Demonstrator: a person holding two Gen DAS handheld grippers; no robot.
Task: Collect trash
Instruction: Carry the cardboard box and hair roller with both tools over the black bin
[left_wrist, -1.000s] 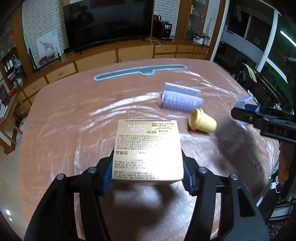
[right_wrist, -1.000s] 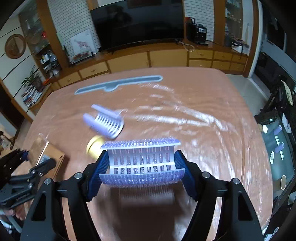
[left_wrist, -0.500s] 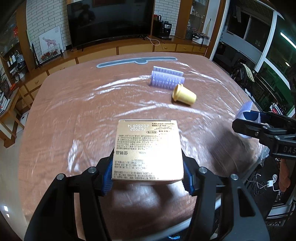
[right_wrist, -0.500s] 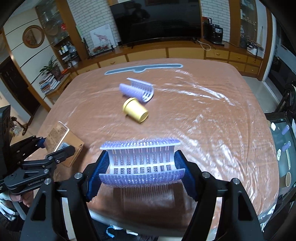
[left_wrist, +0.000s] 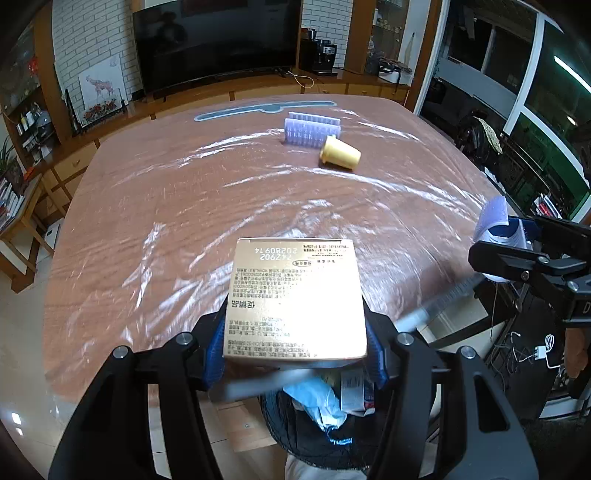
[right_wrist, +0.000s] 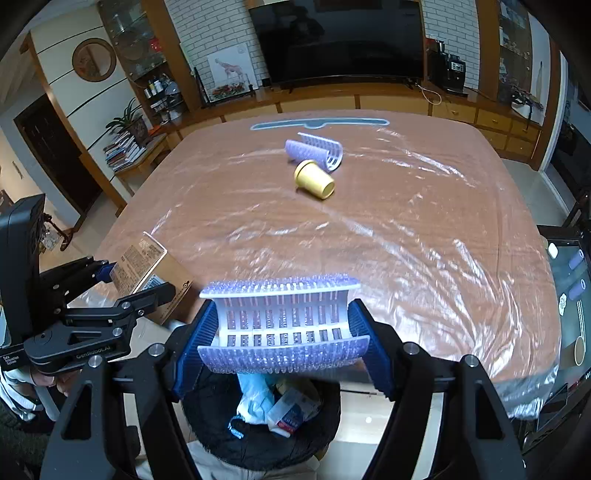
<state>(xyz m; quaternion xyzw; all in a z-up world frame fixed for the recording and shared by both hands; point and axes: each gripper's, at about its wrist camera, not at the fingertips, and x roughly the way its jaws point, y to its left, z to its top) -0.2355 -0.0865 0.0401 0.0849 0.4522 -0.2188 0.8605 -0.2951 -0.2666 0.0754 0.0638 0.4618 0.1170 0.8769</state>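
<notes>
Above the bin, left jaws gripping box, right jaws gripping roller

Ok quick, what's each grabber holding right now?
Left gripper: shut on the gold box.
Right gripper: shut on the purple spiky roller piece.

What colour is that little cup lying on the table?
The cup is yellow; the right wrist view shows it best.

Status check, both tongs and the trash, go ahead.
Left tongs shut on gold box. Right tongs shut on purple roller. Both above the bin; yellow cup on table.
</notes>
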